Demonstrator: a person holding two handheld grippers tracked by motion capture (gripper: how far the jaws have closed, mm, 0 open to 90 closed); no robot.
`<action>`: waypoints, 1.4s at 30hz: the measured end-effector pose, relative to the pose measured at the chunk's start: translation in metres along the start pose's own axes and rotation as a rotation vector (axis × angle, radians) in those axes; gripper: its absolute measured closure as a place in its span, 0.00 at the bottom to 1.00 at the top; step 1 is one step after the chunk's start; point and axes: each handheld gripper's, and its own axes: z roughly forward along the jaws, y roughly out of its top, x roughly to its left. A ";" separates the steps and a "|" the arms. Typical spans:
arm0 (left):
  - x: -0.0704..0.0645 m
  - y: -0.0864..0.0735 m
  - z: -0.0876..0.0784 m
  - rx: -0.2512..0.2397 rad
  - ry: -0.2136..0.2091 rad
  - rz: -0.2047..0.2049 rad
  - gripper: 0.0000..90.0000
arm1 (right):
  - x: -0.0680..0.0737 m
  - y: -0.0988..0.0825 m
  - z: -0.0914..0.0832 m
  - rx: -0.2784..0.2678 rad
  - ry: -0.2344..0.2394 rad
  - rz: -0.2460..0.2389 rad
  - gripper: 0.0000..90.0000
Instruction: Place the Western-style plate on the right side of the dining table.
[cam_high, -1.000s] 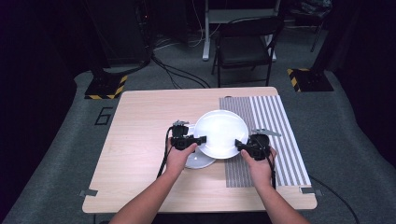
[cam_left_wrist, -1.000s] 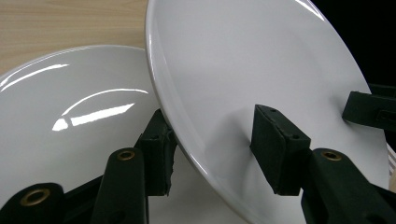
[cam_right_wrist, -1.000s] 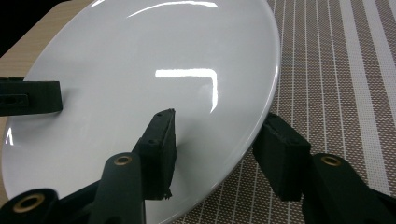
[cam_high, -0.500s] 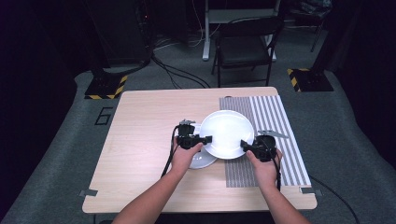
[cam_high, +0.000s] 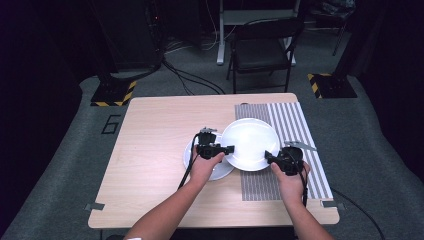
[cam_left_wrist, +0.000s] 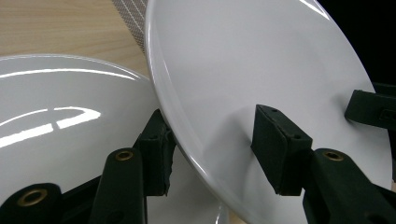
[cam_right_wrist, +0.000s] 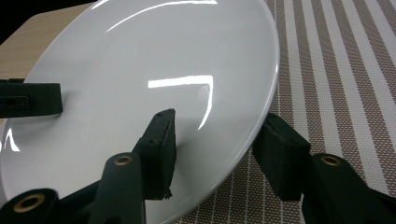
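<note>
The jaws of the left gripper (cam_high: 226, 149) clamp the near-left rim of a large white plate (cam_high: 250, 143), and those of the right gripper (cam_high: 270, 157) pinch its opposite rim. Between them the plate hangs tilted, partly over a smaller plate (cam_high: 192, 159) on the table (cam_high: 150, 145) and partly over a striped mat (cam_high: 295, 125).

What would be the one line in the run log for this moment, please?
left gripper: shut on upper plate rim | right gripper: shut on opposite rim | upper plate: over striped mat | lower plate: on table
</note>
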 end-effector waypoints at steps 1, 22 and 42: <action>-0.002 0.000 0.001 -0.002 -0.002 -0.003 0.55 | -0.001 0.000 -0.001 -0.002 0.001 0.003 0.55; -0.021 0.003 0.026 0.019 -0.050 0.016 0.54 | -0.026 -0.007 -0.019 -0.024 -0.039 0.041 0.55; -0.033 0.002 0.040 0.046 -0.077 0.042 0.54 | -0.042 -0.016 -0.028 -0.035 -0.057 0.063 0.56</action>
